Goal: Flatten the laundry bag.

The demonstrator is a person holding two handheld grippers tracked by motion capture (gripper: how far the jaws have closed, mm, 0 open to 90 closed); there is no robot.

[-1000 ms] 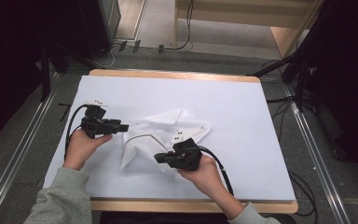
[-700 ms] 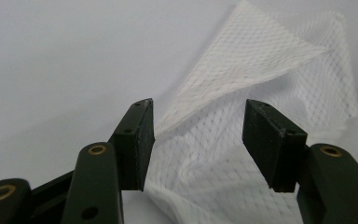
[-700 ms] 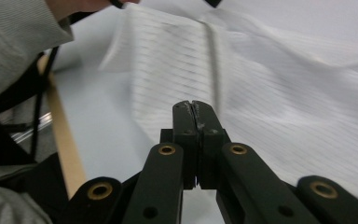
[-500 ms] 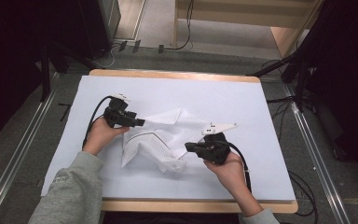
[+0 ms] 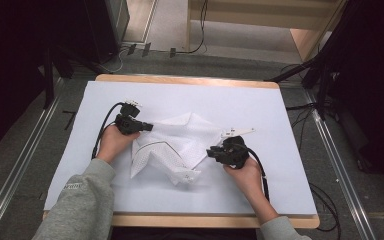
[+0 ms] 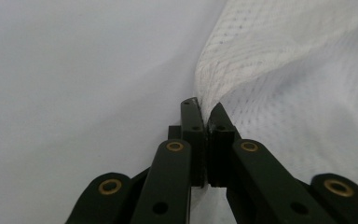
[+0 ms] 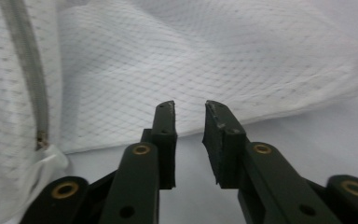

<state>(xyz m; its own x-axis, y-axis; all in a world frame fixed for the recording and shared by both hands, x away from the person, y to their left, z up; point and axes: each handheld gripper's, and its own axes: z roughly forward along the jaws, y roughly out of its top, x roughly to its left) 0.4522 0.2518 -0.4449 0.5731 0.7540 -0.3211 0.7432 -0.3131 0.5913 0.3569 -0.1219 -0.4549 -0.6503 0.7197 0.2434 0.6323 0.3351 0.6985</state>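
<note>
Left gripper (image 6: 204, 109) clamps the white mesh bag's (image 5: 180, 142) edge, jaws pressed together. Right gripper (image 7: 189, 112) stands slightly parted, empty, just beside the bag on the white table cover (image 5: 260, 107).

A mesh bag (image 5: 177, 145) lies crumpled on the middle of the table (image 5: 280, 125), the left tool (image 5: 147, 127) at its left edge and the right tool (image 5: 211, 152) just beside its right edge.

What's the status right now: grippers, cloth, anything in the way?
Left gripper shut on mesh bag edge. Right gripper open, short of the bag's near edge. Bag crumpled mid-table, zipper showing. Nothing in the way.
</note>
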